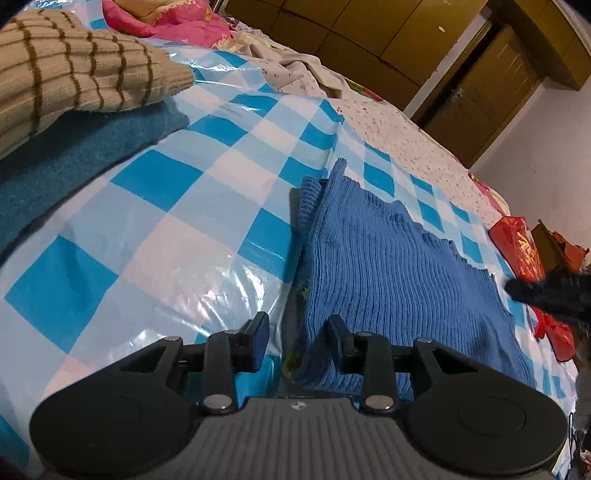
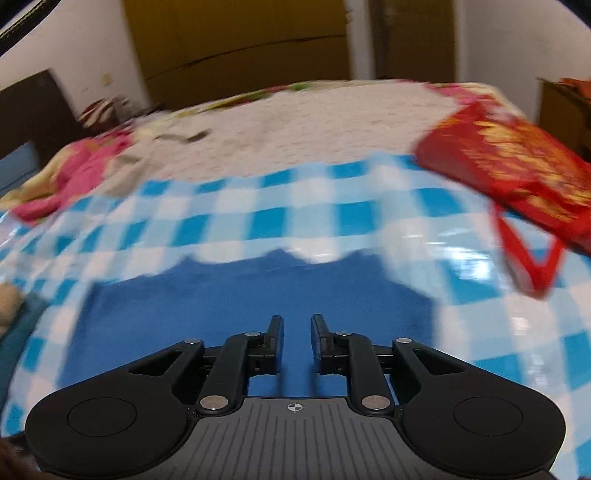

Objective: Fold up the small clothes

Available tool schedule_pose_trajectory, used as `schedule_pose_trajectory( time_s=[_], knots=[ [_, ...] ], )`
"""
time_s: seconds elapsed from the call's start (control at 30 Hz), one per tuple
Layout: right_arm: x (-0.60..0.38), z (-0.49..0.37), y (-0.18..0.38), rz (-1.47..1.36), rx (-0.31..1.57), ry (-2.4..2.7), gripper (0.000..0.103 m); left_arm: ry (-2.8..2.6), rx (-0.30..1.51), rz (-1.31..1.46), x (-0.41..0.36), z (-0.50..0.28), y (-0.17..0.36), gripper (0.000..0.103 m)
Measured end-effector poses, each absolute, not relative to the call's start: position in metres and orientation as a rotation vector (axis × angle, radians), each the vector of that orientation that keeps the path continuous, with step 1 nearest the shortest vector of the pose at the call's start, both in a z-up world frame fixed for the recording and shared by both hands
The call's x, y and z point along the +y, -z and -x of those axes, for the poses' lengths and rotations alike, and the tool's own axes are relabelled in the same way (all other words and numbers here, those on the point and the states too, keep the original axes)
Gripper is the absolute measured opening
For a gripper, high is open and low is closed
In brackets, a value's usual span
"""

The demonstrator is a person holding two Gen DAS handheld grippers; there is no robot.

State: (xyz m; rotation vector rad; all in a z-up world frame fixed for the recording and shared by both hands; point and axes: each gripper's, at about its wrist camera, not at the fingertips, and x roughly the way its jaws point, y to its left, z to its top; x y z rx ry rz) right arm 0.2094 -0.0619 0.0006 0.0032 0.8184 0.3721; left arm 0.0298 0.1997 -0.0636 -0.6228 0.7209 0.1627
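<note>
A blue ribbed knit garment (image 1: 388, 258) lies flat on a blue-and-white checked plastic sheet (image 1: 147, 229) spread over a bed. My left gripper (image 1: 297, 332) is open and straddles the garment's left folded edge, one finger over the sheet and the other over the knit. A dark blurred shape, likely my other gripper (image 1: 546, 291), shows at the garment's far right corner. In the blurred right wrist view the same blue garment (image 2: 258, 295) fills the foreground. My right gripper (image 2: 297, 328) hovers above it, open, with nothing between its fingers.
A beige brown-striped knit (image 1: 74, 70) rests on a folded teal cloth (image 1: 74, 162) at the left. Pink fabric (image 1: 166, 18) and a floral bedspread (image 1: 388, 122) lie behind. A red bag (image 2: 509, 166) sits at the sheet's right edge. Brown wardrobe doors (image 1: 351, 33) stand behind the bed.
</note>
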Motion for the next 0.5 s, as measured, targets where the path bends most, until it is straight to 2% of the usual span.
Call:
schedule_pose_trajectory(
  time_s=[0.23,0.3,0.33,0.5],
  knots=[
    [0.045,-0.200,0.009,0.085,0.909,-0.556,0.025,-0.149,0.725,0.689,0.209,-0.024,0.066,0.045],
    [0.071,-0.200,0.012,0.110,0.926,-0.584,0.037,-0.144,0.728,0.694,0.211,-0.023,0.066,0.045],
    [0.080,-0.198,0.014,0.118,0.938,-0.595,0.039,-0.141,0.731,0.694,0.211,-0.024,0.066,0.045],
    [0.116,-0.196,0.020,0.180,0.969,-0.590,0.041,-0.119,0.737,0.703,0.214,-0.023,0.066,0.046]
  ],
)
